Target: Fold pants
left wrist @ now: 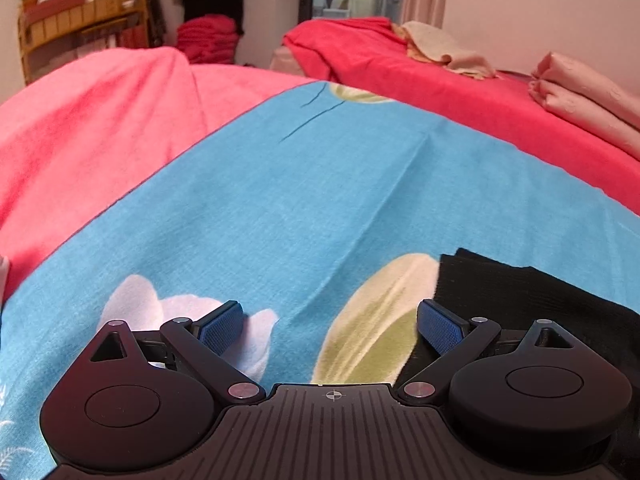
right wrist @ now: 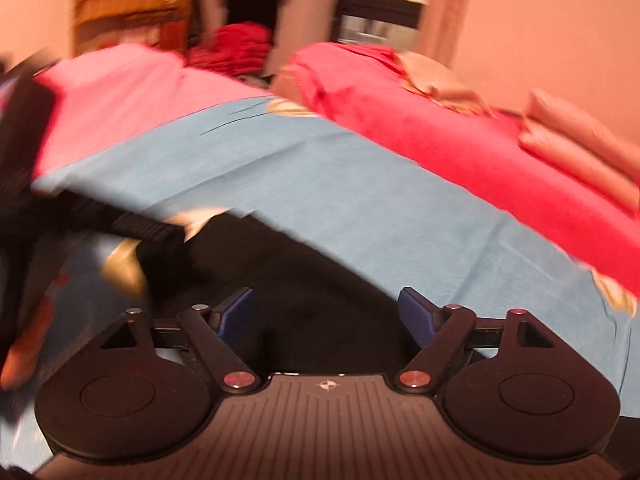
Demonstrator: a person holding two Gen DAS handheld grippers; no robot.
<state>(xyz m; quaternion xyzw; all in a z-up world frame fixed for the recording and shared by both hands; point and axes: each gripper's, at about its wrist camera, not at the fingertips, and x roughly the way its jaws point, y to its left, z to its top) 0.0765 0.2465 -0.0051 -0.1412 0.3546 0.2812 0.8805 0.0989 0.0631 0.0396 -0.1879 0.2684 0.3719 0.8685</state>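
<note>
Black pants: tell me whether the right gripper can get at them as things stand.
Probably yes. The right gripper is open over the black pants, which lie directly ahead on the blue sheet with nothing between. The view is blurred, so contact is unclear.

Each matte black plastic handheld gripper, the left gripper (left wrist: 330, 322) and the right gripper (right wrist: 326, 312), has a ribbed base with a small crosshair mark. Two round housings flank it. Silver rivets pin angled linkages to fingers (left wrist: 222, 326) faced with blue textured pads.
</note>
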